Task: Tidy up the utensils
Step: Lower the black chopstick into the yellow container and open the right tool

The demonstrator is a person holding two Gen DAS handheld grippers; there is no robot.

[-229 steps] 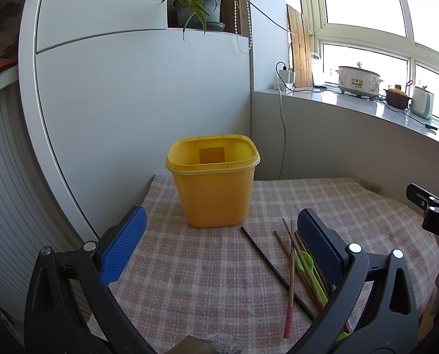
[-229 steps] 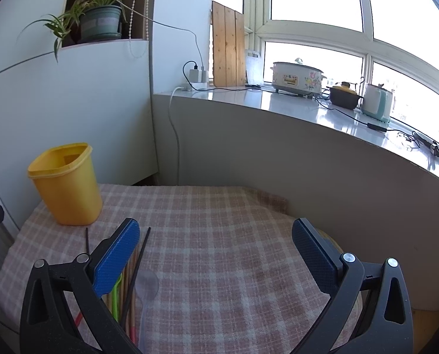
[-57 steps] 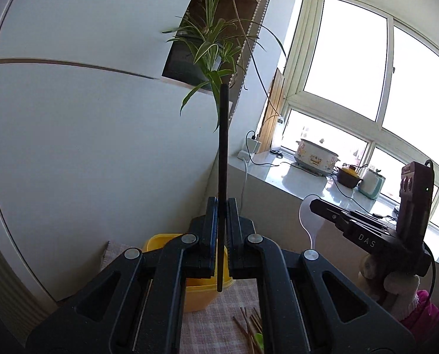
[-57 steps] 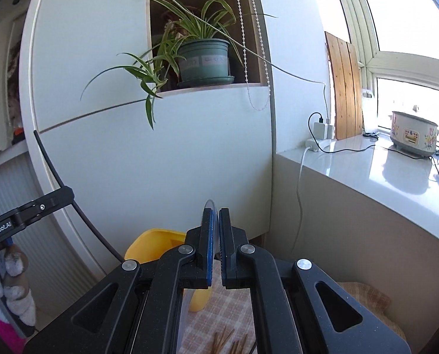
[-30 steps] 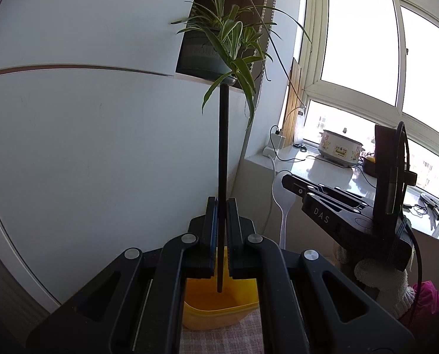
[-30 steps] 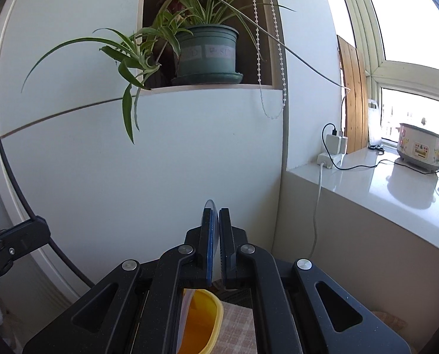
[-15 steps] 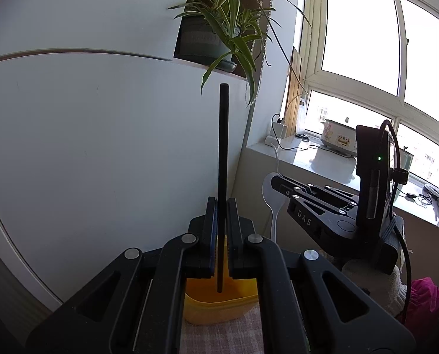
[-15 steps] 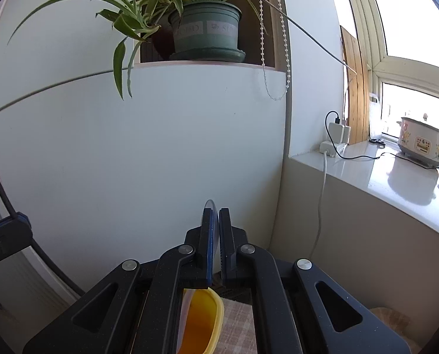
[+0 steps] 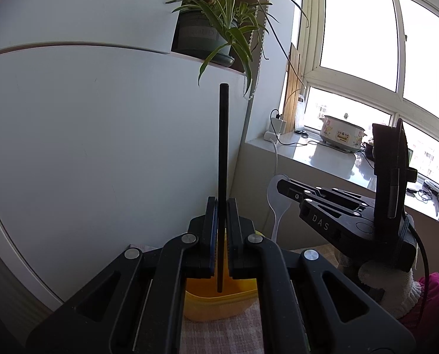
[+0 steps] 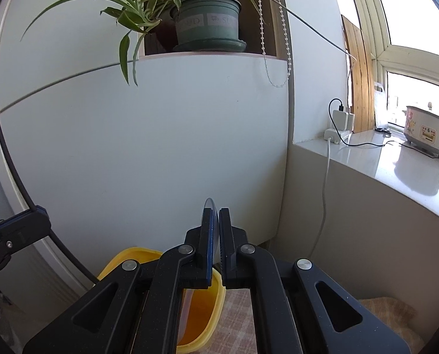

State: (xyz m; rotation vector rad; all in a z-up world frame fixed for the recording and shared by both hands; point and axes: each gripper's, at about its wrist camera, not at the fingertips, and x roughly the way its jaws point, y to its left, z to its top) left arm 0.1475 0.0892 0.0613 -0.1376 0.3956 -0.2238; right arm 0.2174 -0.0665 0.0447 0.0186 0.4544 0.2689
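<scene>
My left gripper (image 9: 222,203) is shut on a black chopstick (image 9: 223,147) that stands upright, its lower end hanging just above the open yellow container (image 9: 219,303). To its right, my right gripper (image 9: 281,184) holds a translucent white spoon (image 9: 277,206), bowl up and handle pointing down toward the container. In the right wrist view the right gripper (image 10: 216,211) is shut on the spoon (image 10: 210,205), seen edge-on, over the yellow container (image 10: 201,318). The left gripper (image 10: 39,209) and its chopstick (image 10: 13,177) show at the left edge.
A white cabinet wall (image 10: 160,147) rises right behind the container, with a potted plant (image 10: 207,23) in a niche above. A window sill (image 9: 331,159) with a slow cooker (image 9: 342,137) and a power cord runs on the right. Checked cloth (image 10: 237,318) covers the table.
Both grippers, open over the table in the oldest frames, now hold a chopstick and a spoon. Over the last second both views tipped slightly down, and more of the container shows under the right gripper.
</scene>
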